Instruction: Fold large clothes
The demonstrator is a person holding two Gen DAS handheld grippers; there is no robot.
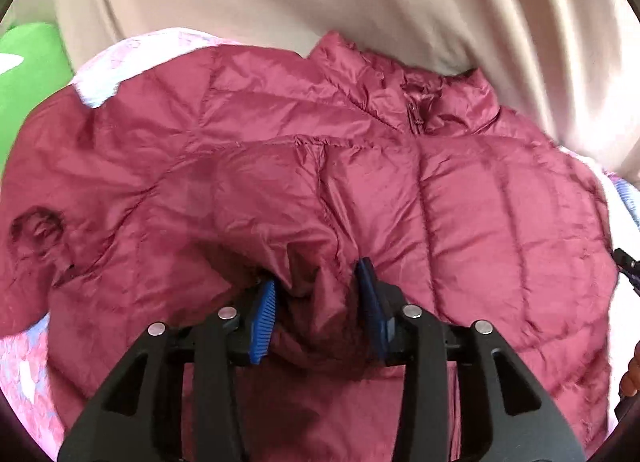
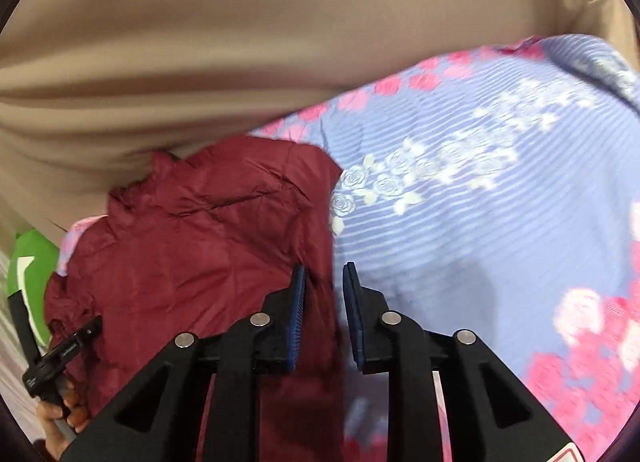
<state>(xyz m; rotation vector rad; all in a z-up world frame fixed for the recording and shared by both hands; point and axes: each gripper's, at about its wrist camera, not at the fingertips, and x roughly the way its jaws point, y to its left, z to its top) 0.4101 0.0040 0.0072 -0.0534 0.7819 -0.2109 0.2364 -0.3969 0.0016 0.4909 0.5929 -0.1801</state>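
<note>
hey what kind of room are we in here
Probably a bedroom: the maroon puffer jacket lies on a floral bedsheet, with a beige curtain hanging behind.

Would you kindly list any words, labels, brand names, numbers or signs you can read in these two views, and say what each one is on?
No text can be read for certain.
Pale marking on the other gripper's black clamp at the lower left of the right wrist view: too small and blurred to read.
Red-edged white sticker at the bottom right corner: cut off, unreadable.
White shape on the green object: a mark, no letters.
Maroon quilted puffer jacket: no label visible.
</note>
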